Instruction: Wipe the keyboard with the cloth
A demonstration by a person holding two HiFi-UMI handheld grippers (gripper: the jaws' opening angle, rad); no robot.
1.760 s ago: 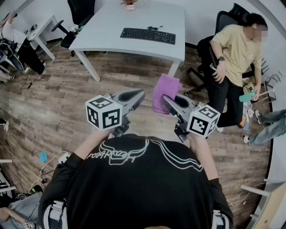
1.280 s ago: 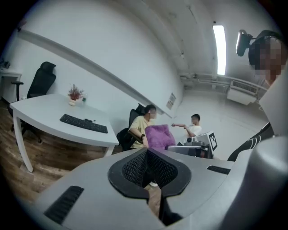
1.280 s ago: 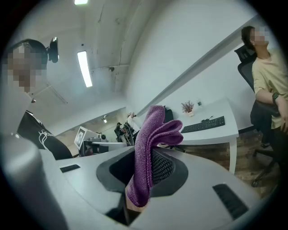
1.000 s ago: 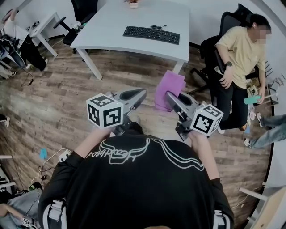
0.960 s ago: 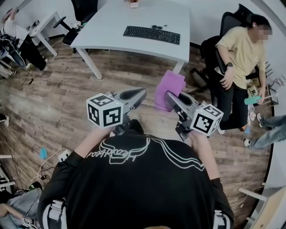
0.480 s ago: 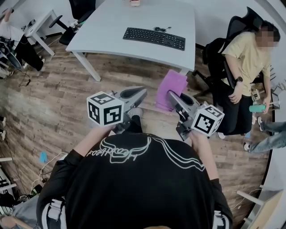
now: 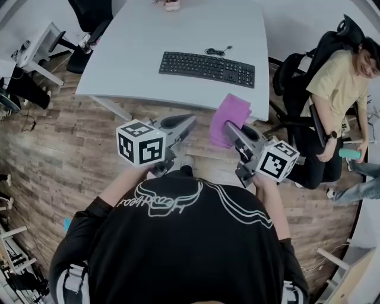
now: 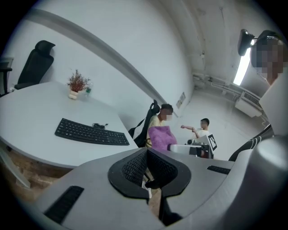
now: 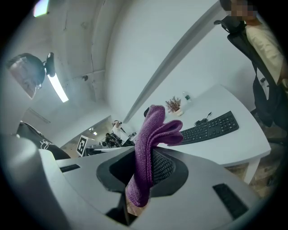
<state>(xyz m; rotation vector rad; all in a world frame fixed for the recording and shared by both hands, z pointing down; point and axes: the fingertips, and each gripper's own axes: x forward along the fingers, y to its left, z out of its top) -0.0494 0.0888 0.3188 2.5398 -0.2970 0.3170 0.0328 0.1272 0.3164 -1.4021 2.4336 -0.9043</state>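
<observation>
A black keyboard (image 7: 206, 69) lies on the white table (image 7: 130, 53), ahead of both grippers and apart from them. My right gripper (image 7: 230, 128) is shut on a purple cloth (image 7: 229, 115), which sticks up from the jaws just short of the table's near edge. In the right gripper view the cloth (image 9: 151, 139) hangs folded between the pads, with the keyboard (image 9: 210, 127) beyond. My left gripper (image 7: 186, 123) is shut and holds nothing. Its own view shows the keyboard (image 8: 90, 132) to the left and the cloth (image 8: 159, 137) ahead.
A person in a yellow shirt (image 7: 336, 83) sits on a black chair at the right of the table. A small potted plant (image 7: 171, 5) stands at the table's far edge. A black chair (image 7: 89, 21) and another desk (image 7: 37, 48) are at the far left. Wooden floor lies below.
The table and keyboard have come closer and lower in the head view as the person walks towards them. Both grippers keep their pose; the cloth stays held.
</observation>
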